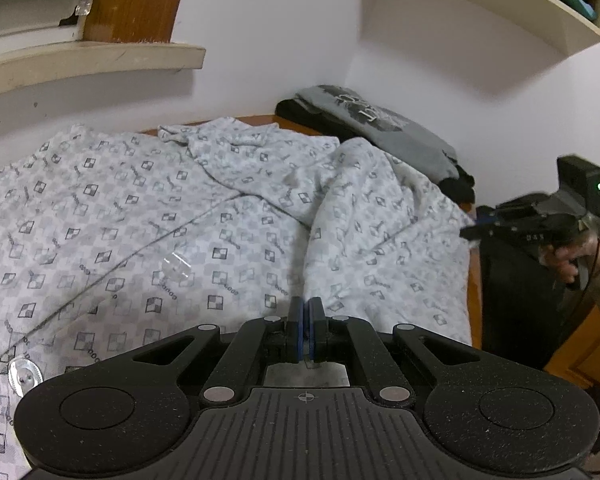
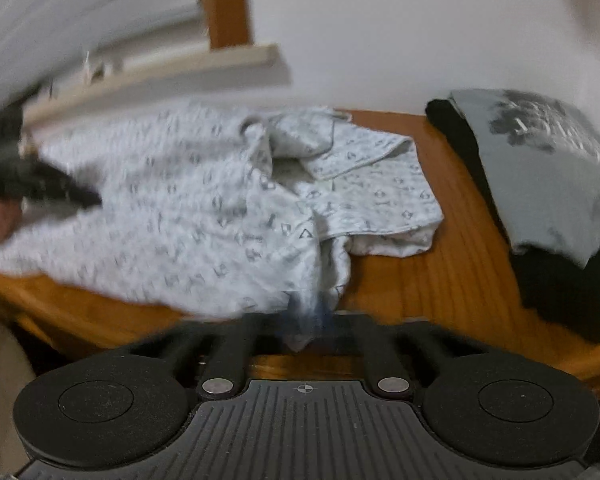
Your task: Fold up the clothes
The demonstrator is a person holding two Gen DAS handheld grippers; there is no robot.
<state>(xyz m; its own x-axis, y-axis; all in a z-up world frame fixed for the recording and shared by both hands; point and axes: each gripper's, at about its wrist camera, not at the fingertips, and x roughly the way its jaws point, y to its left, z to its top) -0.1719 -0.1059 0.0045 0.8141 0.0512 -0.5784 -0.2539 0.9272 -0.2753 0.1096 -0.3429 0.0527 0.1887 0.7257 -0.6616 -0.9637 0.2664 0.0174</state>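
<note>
Left wrist view: your left gripper is pinched shut on the patterned shirt spread over the wooden table. Right wrist view, blurred: your right gripper looks closed on the shirt's edge; tug and it slips.

**Wooden table, two loads**

I see an orange-brown wooden table carrying a white patterned shirt spread over most of it, and folded grey and black clothes stacked at its far right corner.
</note>
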